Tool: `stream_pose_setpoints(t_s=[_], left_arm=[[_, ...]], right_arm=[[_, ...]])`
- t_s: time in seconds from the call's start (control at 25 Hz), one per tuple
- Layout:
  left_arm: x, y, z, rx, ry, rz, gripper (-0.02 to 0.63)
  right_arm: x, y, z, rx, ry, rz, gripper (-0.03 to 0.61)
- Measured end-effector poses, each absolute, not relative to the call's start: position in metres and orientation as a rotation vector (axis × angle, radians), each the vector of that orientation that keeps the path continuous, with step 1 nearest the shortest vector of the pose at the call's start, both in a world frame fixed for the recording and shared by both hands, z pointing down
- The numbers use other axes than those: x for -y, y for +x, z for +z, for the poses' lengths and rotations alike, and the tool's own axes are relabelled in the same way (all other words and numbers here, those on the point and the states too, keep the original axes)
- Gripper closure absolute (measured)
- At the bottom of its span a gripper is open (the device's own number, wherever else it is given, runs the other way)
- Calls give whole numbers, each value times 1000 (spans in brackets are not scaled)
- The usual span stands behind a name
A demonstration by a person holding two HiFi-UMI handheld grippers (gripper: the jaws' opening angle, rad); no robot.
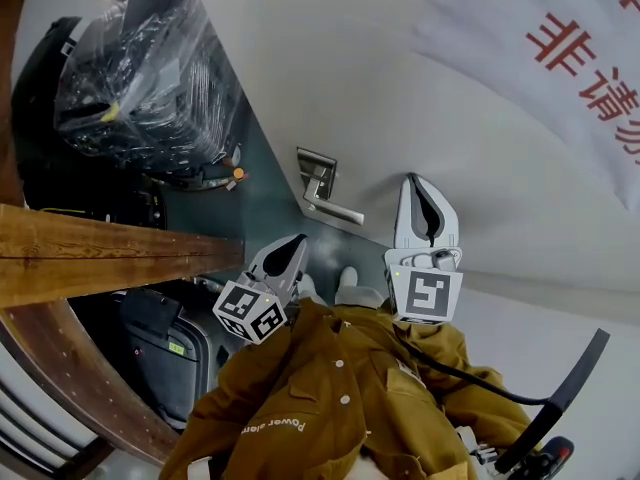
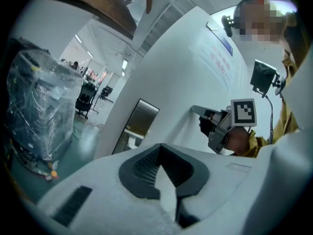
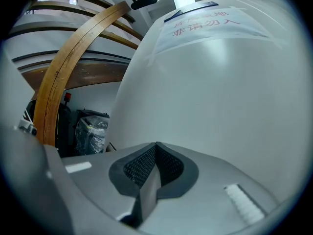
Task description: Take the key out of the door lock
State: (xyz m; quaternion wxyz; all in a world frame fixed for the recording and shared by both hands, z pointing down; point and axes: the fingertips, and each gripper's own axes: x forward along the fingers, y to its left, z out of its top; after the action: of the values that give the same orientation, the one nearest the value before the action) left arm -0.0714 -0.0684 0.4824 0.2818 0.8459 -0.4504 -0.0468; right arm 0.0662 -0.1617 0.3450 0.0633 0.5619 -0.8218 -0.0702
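A silver lever handle [image 1: 330, 206] on its metal plate [image 1: 316, 165] sits on the white door [image 1: 440, 98]; I cannot make out a key anywhere. My left gripper [image 1: 295, 244] is just below and left of the handle, shut with nothing between its pads. In the left gripper view the left gripper [image 2: 160, 147] points at the door beside a shiny metal plate [image 2: 139, 125]. My right gripper [image 1: 425, 190] is to the right of the handle, its tip at the door, shut and empty. It also shows as the right gripper [image 2: 198, 110] against the door, and faces bare door in its own view, the right gripper [image 3: 156, 145].
A plastic-wrapped black chair [image 1: 140, 68] stands on the green floor beyond the door's edge. Curved wooden beams [image 1: 100, 253] cross at the left. A paper sign with red characters [image 1: 590, 58] hangs on the door. A black cable [image 1: 560, 388] runs by my mustard sleeves [image 1: 330, 388].
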Motion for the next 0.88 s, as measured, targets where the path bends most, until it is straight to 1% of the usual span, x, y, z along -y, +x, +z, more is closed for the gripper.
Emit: stream_pose_setpoints(t_s=[0.08,0.12,0.16,0.28,0.44,0.56,0.88], left_arm=[[75,-69,502,1090,2179,-203,614],[80,-69,511,1039,2121,-257,463],[84,-70,521,1003,2061,-310,378],[100,-87,551,973,1830,-508,377],[120,-96,579,868,1500,-851,390],[132,-105,609,876,1443,-903,390],[157,-91,629,798,1386,-978,428]], right_arm=[[162,68,349,2469,1680,-201,576],[162,67,350,2469,1671,-197,577],[162,67,351,2462,1660,-191,576],[161,67,352,2460,1651,-186,575],[161,68,353,2444,1650,-174,575],[161,68,351,2451,1651,-179,575],[161,68,348,2454,1665,-168,575]])
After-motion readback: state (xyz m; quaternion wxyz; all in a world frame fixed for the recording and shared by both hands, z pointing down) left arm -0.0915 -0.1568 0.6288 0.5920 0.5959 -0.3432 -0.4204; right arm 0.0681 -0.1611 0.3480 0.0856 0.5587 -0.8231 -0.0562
